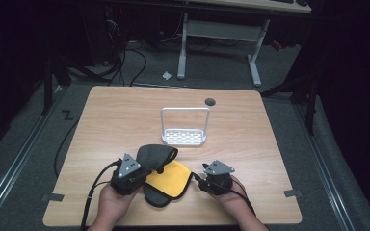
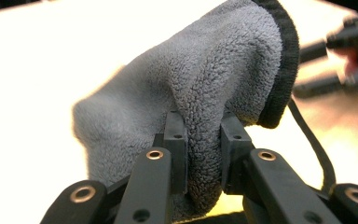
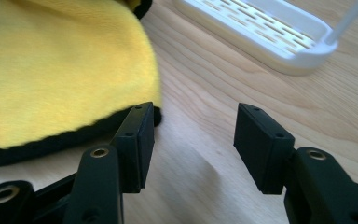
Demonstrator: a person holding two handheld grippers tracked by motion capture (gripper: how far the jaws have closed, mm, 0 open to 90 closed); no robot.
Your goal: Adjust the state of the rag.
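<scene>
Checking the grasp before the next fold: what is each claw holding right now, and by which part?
The left claw pinches a raised fold of the cloth on its grey side, near the black hem. The right claw is open, holding nothing, beside the cloth's yellow side.

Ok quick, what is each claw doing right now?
Left claw: closed, pinching a fold of the fluffy grey and yellow cloth with black trim.
Right claw: open, holding nothing, beside the cloth's yellow side.
</scene>
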